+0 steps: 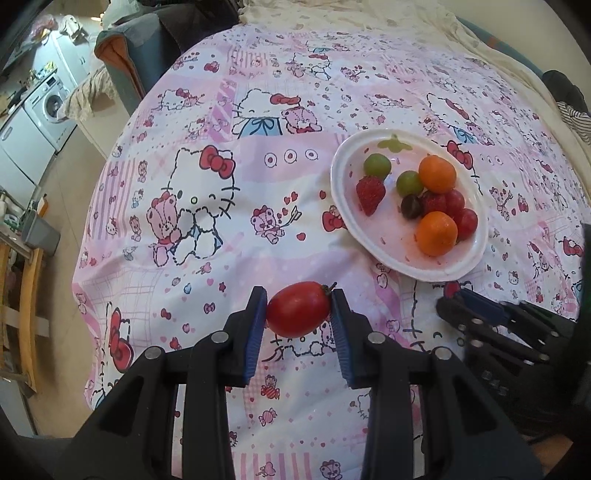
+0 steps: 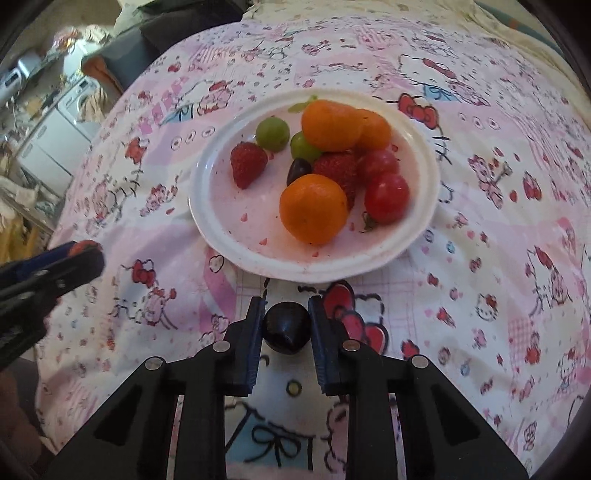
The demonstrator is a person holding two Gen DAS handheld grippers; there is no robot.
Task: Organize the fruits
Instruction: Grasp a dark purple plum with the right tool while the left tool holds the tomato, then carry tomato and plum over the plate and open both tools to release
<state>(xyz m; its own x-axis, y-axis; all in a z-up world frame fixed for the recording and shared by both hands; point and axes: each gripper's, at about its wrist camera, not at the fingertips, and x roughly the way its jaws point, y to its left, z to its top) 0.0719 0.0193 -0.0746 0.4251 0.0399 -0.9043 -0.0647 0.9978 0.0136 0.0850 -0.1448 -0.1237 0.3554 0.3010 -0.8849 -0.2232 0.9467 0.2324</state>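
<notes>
My left gripper (image 1: pixel 298 308) is shut on a red cherry tomato (image 1: pixel 298 309) and holds it above the Hello Kitty cloth, near and left of the white plate (image 1: pixel 341 184). My right gripper (image 2: pixel 286 321) is shut on a dark grape (image 2: pixel 286 326) just in front of the plate (image 2: pixel 207 221). The plate holds oranges (image 2: pixel 314 208), strawberries (image 2: pixel 248 163), green grapes (image 2: pixel 272 133), red tomatoes (image 2: pixel 386 197) and a dark grape (image 2: pixel 298 170). The right gripper also shows in the left wrist view (image 1: pixel 476 306), and the left gripper in the right wrist view (image 2: pixel 74 254).
The pink patterned cloth (image 1: pixel 207 206) covers a round table. A grey chair (image 1: pixel 125 48) stands behind it on the left. A washing machine (image 1: pixel 48 107) and white cabinets stand at the far left. A cream cloth (image 1: pixel 369 14) lies at the far edge.
</notes>
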